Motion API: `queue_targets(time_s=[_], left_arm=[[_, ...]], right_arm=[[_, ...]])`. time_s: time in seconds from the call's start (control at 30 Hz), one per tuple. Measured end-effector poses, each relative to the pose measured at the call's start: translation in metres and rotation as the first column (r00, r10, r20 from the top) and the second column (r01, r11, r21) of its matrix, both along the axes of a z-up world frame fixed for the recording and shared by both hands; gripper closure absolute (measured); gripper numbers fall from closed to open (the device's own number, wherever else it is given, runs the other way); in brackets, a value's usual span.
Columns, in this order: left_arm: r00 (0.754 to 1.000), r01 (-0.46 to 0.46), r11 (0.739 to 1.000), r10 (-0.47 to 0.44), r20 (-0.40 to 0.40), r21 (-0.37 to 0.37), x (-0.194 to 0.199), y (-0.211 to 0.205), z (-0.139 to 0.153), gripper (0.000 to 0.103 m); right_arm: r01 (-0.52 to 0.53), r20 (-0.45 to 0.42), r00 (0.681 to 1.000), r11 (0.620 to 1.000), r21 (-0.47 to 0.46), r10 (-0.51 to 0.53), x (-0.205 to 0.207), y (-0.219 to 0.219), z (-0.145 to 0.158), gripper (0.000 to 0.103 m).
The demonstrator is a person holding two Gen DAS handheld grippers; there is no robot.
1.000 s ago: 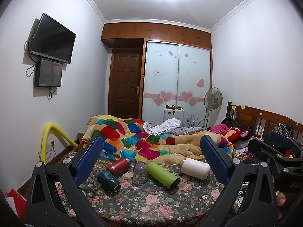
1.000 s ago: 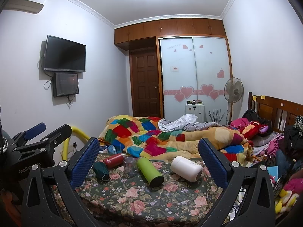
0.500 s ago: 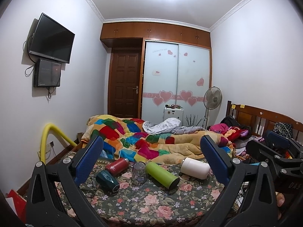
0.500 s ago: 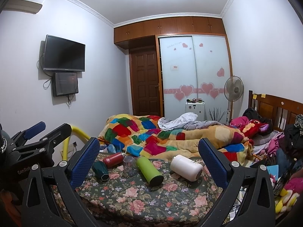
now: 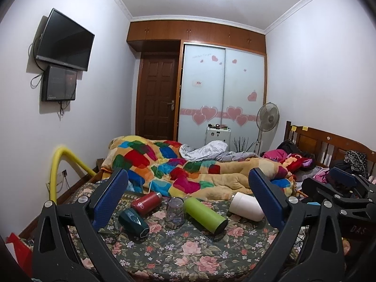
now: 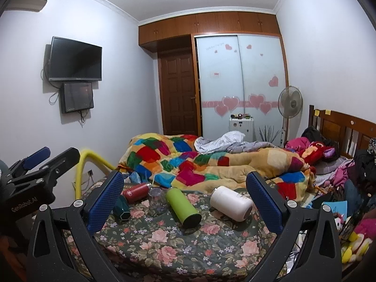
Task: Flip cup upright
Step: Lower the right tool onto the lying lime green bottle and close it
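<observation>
Left wrist view shows the clear glass cup (image 5: 175,212) mouth-down on the floral bedcover (image 5: 188,251), between the red bottle (image 5: 146,200) and the green bottle (image 5: 205,215); the teal cup's (image 5: 134,220) full length shows here, while the right wrist view has it half hidden behind a blue finger pad (image 6: 104,205). Five vessels in all: the cup, teal cup, red and green bottles, and a white bottle (image 5: 245,207), four of them lying on their sides. Bare floral cloth stretches between the vessels and the cover's near edge. Left gripper (image 5: 188,199) and right gripper (image 6: 184,202) both hang over that near edge with jaws wide apart, holding nothing. A patchwork quilt (image 5: 188,169) bounds the far side.
</observation>
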State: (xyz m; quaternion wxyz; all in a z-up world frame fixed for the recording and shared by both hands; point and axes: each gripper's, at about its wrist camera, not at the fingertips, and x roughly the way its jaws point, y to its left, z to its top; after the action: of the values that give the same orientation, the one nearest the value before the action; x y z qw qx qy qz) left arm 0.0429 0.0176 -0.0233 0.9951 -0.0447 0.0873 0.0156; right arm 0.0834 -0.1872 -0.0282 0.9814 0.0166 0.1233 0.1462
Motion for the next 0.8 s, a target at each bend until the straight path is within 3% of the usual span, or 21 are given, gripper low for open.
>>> queue_targets(time_s=[0.2,0.43,0.6,0.8], left_arm=[[0.997,-0.029,0.999,0.026,-0.077,-0.034,0.036,0.019,-0.02,0.0],[0.976,-0.114,0.991,0.098,-0.193,-0.075,0.075,0.051,-0.056,0.0],[0.955,-0.153,0.984,0.125,-0.27,-0.087,0.095,0.069,-0.083,0.0],[0.919,-0.181,0.977,0.126,-0.375,-0.116,0.115,0.083,-0.115,0.0]], right_arm=[[0.012,-0.065,0.998,0.999,-0.035,-0.015,0.034,0.004,-0.016,0.0],[-0.017,-0.193,0.981,0.986,-0.168,-0.016,0.105,0.015,-0.048,0.0],[-0.119,-0.352,0.935,0.969,-0.218,0.035,0.165,0.029,-0.081,0.0],[-0.24,-0.528,0.844,0.946,-0.218,0.092,0.223,0.058,-0.12,0.001]])
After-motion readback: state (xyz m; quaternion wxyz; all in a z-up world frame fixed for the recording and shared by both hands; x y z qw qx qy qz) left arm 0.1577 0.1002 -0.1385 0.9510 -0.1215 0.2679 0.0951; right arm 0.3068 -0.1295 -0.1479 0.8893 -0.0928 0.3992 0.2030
